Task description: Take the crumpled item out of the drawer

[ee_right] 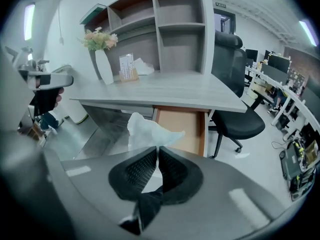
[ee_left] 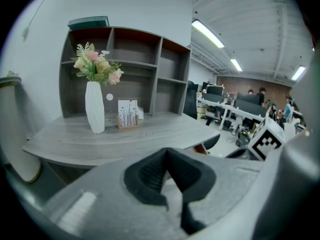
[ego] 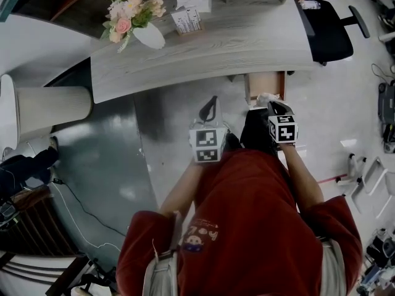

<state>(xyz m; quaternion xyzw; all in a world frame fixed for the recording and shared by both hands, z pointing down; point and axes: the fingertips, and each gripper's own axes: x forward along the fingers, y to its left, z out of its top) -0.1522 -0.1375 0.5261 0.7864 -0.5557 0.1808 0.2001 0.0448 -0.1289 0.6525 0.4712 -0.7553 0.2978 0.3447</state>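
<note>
The right gripper (ee_right: 156,153) pinched a white crumpled item (ee_right: 145,131) between its 2 jaws, which were closed tight on the item's lower end. The item hung at the front end of the open wooden drawer (ee_right: 182,126), by its left wall. The drawer's bare bottom showed beside it. The curved grey desk (ee_right: 175,91) overhung the drawer's rear, and a black office chair (ee_right: 240,119) stood near on the right. Open floor lay to the left and in front. The left gripper (ee_left: 166,156), held apart to the left and pointing up over the desk, had its 2 jaws pressed together with nothing between them. On the desktop stood a white vase (ee_left: 94,106) of flowers and a small card holder (ee_left: 127,115), in front of a shelf unit (ee_left: 150,69), well clear of both grippers.
</note>
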